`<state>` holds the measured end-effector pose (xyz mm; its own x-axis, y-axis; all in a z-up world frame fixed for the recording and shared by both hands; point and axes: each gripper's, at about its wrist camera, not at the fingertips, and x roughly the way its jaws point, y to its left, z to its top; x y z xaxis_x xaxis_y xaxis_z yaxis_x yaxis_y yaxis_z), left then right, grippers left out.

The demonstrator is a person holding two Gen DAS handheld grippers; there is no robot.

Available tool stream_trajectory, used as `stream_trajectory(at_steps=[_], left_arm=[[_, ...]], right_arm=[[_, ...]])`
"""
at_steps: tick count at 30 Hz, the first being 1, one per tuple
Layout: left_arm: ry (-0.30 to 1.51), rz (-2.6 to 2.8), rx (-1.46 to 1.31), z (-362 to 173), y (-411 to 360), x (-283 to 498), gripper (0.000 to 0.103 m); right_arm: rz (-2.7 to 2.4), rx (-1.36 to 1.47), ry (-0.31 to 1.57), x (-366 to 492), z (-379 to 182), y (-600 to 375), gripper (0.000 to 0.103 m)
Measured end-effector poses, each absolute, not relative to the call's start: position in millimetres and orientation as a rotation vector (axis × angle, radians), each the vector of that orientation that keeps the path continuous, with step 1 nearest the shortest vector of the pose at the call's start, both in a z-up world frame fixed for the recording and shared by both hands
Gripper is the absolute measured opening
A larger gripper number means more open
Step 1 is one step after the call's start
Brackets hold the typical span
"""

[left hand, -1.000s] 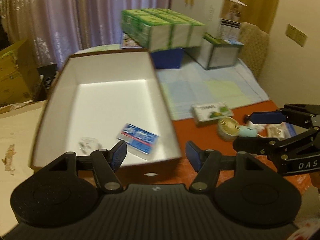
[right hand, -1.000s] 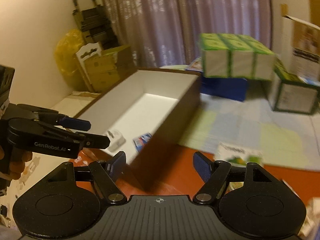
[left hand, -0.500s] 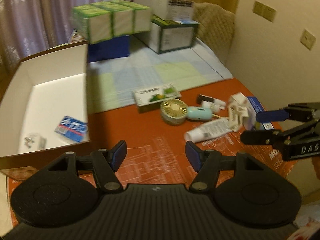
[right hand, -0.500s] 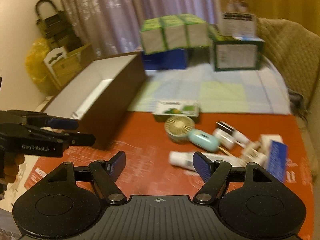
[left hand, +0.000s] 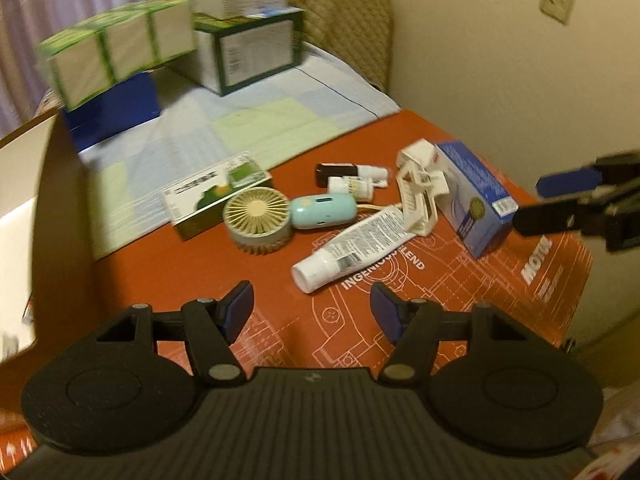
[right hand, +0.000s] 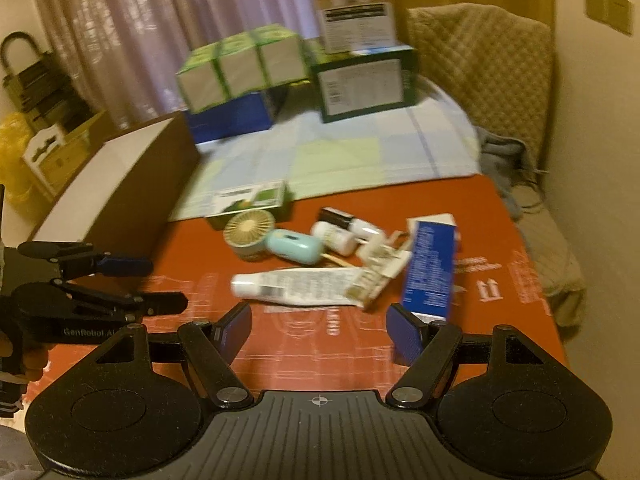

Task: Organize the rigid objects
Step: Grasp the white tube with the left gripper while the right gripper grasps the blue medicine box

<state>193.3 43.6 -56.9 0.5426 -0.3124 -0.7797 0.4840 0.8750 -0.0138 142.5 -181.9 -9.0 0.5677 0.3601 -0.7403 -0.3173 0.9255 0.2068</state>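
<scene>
On the red mat (left hand: 280, 304) lies a loose pile: a white tube (left hand: 352, 248), a small fan (left hand: 258, 220) with a teal handle (left hand: 322, 210), a flat green box (left hand: 216, 192), a blue box (left hand: 474, 196), a white plastic clip (left hand: 418, 188) and two small bottles (left hand: 352, 178). My left gripper (left hand: 312, 312) hovers open just short of the tube, nothing between its fingers. My right gripper (right hand: 320, 330) is open too, near the tube (right hand: 296, 288) and the blue box (right hand: 430, 268). The brown box (right hand: 120, 184) with a white inside stands at the left.
Behind the mat lies a checked cloth (left hand: 240, 120). On it stand green-and-white cartons (left hand: 116, 52) on a blue box, and a green carton (left hand: 256, 52) with a tall white one on top. A quilted chair (right hand: 480, 64) and the wall close off the right.
Both views have swung away from the brown box, rightwards, onto the pile of items on the red mat. Both grippers stayed open and empty.
</scene>
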Motion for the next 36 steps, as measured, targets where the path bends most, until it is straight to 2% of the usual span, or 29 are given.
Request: stream_trajectory(at_steps=[12, 20, 23, 26, 27, 28, 30, 33, 36], left_arm=[[0.873, -0.598, 0.425, -99, 7, 231, 0.06], [0.869, -0.641, 0.518, -120, -7, 244, 0.052], [0.874, -0.652, 0.526, -126, -8, 247, 0.045], [0.86, -0.661, 0.547, -128, -10, 245, 0.044], [0.852, -0.662, 0.558, -129, -11, 243, 0.043], [0.847, -0.664, 0.565, -129, -11, 242, 0.041], [0.842, -0.669, 0.567, -129, -11, 239, 0.037], [0.847, -0.677, 0.542, -127, -8, 235, 0.029], [0.857, -0.679, 0.513, -125, -5, 228, 0.026]], right_arm=[[0.218, 0.065, 0.917, 154, -34, -205, 0.071], [0.167, 0.054, 0.939, 165, -51, -206, 0.071], [0.172, 0.045, 0.946, 168, -55, -203, 0.071], [0.166, 0.031, 0.929, 169, -58, -199, 0.07], [0.166, 0.02, 0.922, 169, -58, -198, 0.066], [0.164, 0.008, 0.915, 169, -59, -197, 0.054], [0.156, -0.008, 0.925, 170, -62, -196, 0.04], [0.143, -0.006, 0.922, 168, -64, -197, 0.038], [0.146, -0.039, 0.923, 162, -63, -198, 0.037]])
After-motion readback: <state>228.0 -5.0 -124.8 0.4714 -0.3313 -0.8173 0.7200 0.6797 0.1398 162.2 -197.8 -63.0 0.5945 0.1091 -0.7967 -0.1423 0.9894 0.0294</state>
